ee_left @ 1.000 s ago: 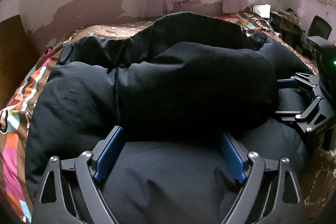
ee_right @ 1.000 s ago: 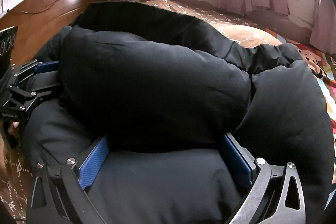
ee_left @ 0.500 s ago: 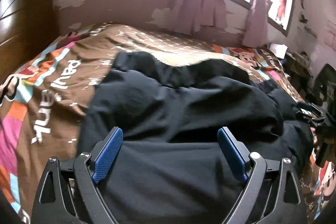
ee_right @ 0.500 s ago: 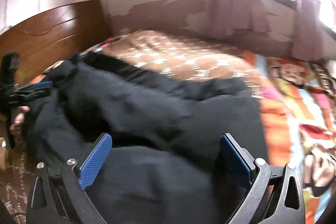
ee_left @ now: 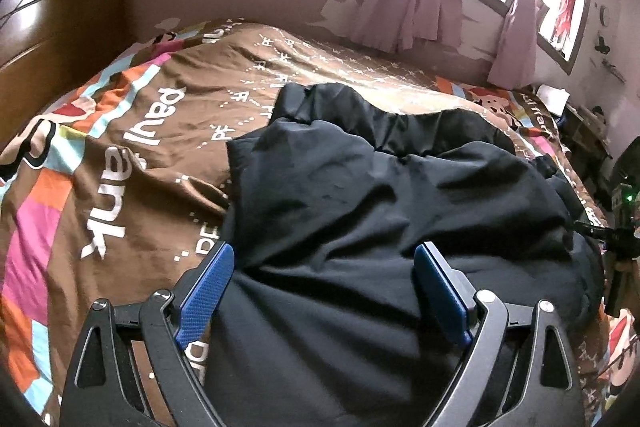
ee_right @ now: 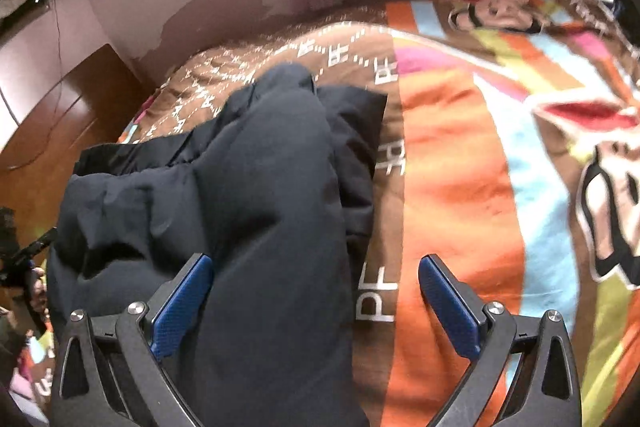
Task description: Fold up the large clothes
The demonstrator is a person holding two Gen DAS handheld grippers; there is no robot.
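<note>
Both tongs, left and right, are held apart, nothing clamped. Padded jacket, bunched toward twelve o'clock on the bed, is judged likely to spring unfolded.

The black jacket is puffy matt cloth, softly creased. Under it the bedspread is printed cloth, faintly sheeny. At 10 o'clock the headboard is glossy varnished wood. Both grippers carry 2 blue, finely textured pads on matt black frames with shiny metal screws.
</note>
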